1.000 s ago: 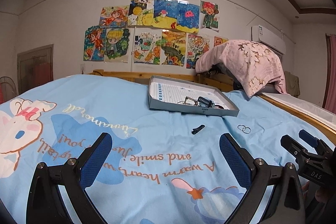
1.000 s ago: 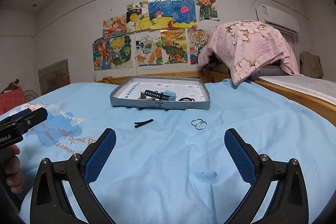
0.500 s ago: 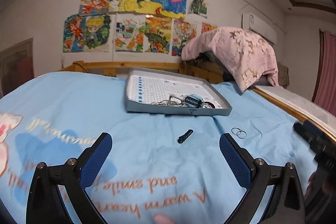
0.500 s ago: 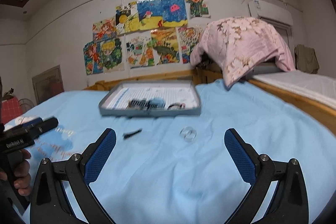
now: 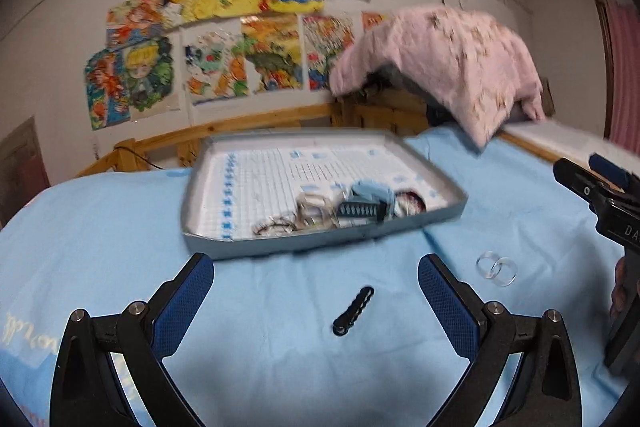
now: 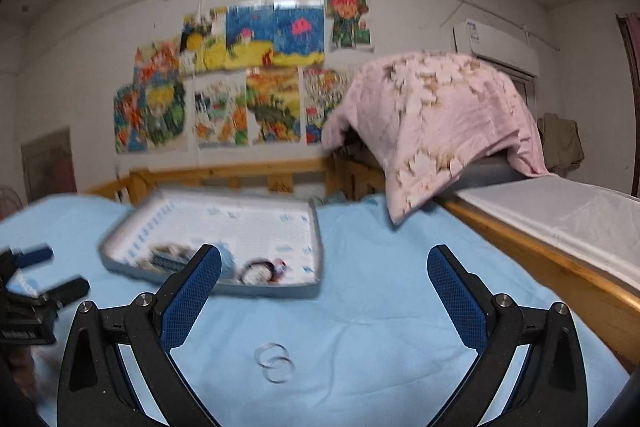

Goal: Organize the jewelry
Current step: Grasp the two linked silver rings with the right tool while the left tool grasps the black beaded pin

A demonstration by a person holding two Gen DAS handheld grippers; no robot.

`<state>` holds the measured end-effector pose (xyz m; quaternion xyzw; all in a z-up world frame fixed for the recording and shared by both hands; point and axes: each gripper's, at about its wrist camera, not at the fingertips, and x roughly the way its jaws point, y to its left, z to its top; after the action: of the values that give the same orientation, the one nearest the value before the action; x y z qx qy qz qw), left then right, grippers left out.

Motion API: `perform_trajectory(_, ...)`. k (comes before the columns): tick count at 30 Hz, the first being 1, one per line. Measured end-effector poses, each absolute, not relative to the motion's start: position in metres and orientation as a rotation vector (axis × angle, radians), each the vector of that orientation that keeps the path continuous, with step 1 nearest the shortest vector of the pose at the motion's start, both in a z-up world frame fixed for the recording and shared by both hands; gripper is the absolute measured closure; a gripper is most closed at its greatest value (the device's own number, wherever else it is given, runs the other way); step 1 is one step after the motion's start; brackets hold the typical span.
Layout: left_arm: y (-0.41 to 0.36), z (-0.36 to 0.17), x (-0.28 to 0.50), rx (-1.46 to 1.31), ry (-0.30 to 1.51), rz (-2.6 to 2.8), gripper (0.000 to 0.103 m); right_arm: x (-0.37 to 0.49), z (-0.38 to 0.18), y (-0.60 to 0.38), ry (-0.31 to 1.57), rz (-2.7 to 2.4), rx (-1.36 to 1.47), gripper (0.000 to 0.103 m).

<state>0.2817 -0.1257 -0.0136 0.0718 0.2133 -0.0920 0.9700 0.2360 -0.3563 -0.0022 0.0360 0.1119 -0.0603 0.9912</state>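
Both grippers gape wide and empty, the left gripper (image 5: 316, 291) over the black clip (image 5: 353, 311) and the right gripper (image 6: 324, 291) over the two rings (image 6: 275, 362) on the sheet (image 5: 100, 227) near the tray (image 5: 280, 247); all tiny, light, slippery-looking, so I'd pinch the clip mid-length.
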Motion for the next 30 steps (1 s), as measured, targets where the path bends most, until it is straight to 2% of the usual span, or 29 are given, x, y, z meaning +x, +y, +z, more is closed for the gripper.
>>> perform_trajectory(8,-0.128,-0.054,0.303,0.119,0.560,-0.247,0.000,0.264,-0.047,-0.356,0.336,-0.017,0.082,0.004)
perform_trajectory(10,-0.127,-0.059,0.305,0.107,0.575,-0.272,0.000,0.268,-0.054,-0.352,0.355,0.006,0.077,0.012)
perform_trajectory(11,-0.127,-0.063,0.308,0.097,0.588,-0.290,0.000,0.271,-0.059,-0.350,0.373,0.022,0.074,0.021)
perform_trajectory(12,-0.127,-0.066,0.311,0.089,0.604,-0.303,0.004,0.273,-0.063,-0.349,0.392,0.033,0.071,0.027)
perform_trajectory(13,-0.127,-0.069,0.314,0.083,0.623,-0.313,0.007,0.278,-0.067,-0.346,0.421,0.051,0.071,0.028)
perform_trajectory(15,-0.125,-0.075,0.321,0.067,0.659,-0.322,0.023,0.282,-0.073,-0.345,0.454,0.077,0.082,0.039)
perform_trajectory(19,-0.120,-0.082,0.330,0.026,0.700,-0.341,0.035,0.287,-0.086,-0.341,0.515,0.121,0.092,0.047)
perform_trajectory(21,-0.118,-0.084,0.332,0.012,0.708,-0.352,0.043,0.290,-0.090,-0.340,0.535,0.131,0.094,0.058)
perform_trajectory(25,-0.121,-0.089,0.335,0.014,0.722,-0.371,0.052,0.296,-0.100,-0.334,0.584,0.147,0.082,0.066)
perform_trajectory(30,-0.125,-0.092,0.339,0.021,0.743,-0.389,0.064,0.299,-0.106,-0.330,0.620,0.152,0.074,0.066)
